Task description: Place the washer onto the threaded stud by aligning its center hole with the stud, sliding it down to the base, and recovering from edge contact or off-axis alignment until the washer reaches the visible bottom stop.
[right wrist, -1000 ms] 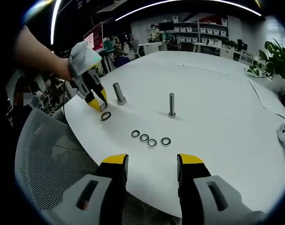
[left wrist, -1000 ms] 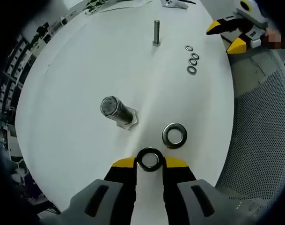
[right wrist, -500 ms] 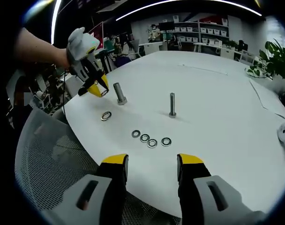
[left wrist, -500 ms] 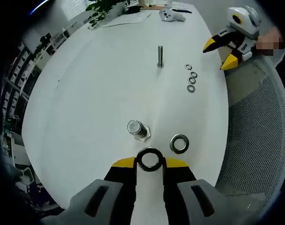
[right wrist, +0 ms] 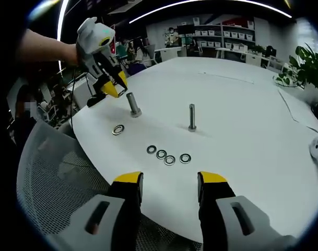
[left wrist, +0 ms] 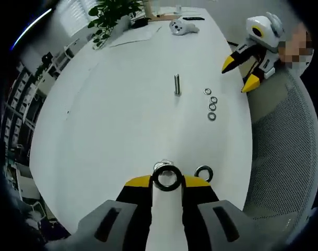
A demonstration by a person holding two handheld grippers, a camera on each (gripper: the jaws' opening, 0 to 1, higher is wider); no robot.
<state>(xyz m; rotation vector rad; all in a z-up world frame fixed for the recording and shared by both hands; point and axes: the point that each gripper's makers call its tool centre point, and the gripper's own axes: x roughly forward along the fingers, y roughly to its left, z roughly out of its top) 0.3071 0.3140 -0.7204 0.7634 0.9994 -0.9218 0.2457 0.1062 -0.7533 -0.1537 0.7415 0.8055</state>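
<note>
Yellow-tipped left gripper [left wrist: 167, 180], jaws clamped on washer [left wrist: 166, 178], hangs tilted above large stud [right wrist: 132, 104]; right gripper [right wrist: 169, 183] hovers level, jaws apart, empty, at bench [right wrist: 242, 120] edge.

Both views are bright and evenly lit from overhead, with curved ceiling light strips [right wrist: 200, 4] showing as white arcs at the top of the right gripper view and a similar streak at the upper left of the left gripper view. The white surface [left wrist: 122, 104] reflects the light strongly enough to look nearly washed out, and the small metal parts on it cast only faint, soft shadows. The fisheye lens bends straight edges into curves toward the margins, where the room darkens and softens, while the centre of each view is fairly sharp.
</note>
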